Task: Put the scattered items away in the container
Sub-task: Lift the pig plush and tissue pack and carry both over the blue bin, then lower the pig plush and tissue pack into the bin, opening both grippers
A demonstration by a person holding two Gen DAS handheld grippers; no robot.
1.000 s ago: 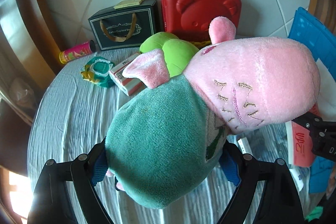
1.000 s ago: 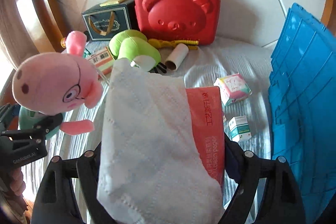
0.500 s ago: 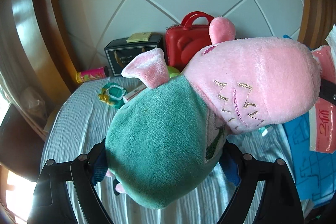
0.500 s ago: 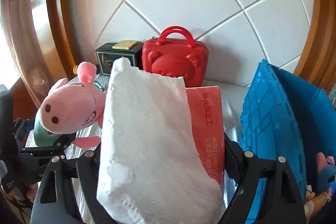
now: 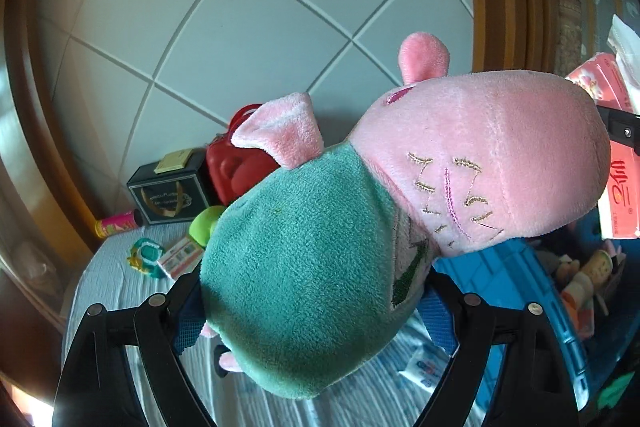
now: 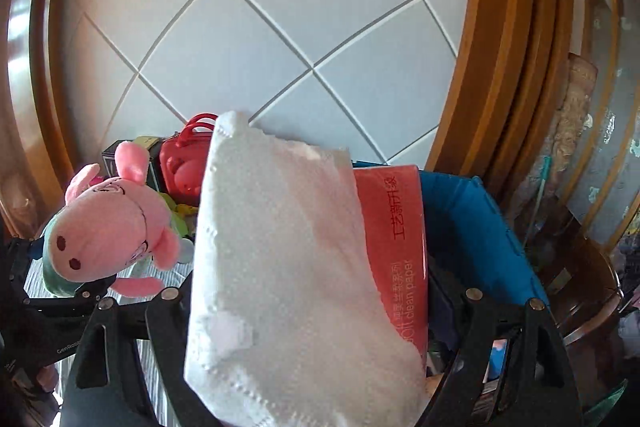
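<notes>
In my left hand-held gripper (image 5: 310, 311) I hold the pig plush (image 5: 360, 219) by its green body; the jaws are closed only as far as the soft body allows. My right hand-held gripper (image 6: 316, 311) is closed the same way on the tissue pack (image 6: 320, 267), with one loose white sheet hanging in front. I think the plush can slip, because the heavy pink head leans far to one side, and the loose sheet can catch on the wall of the blue container (image 6: 472, 227). Both things are in the air near this container. Farther behind, other items lie on the striped cloth (image 5: 112, 279).
</notes>
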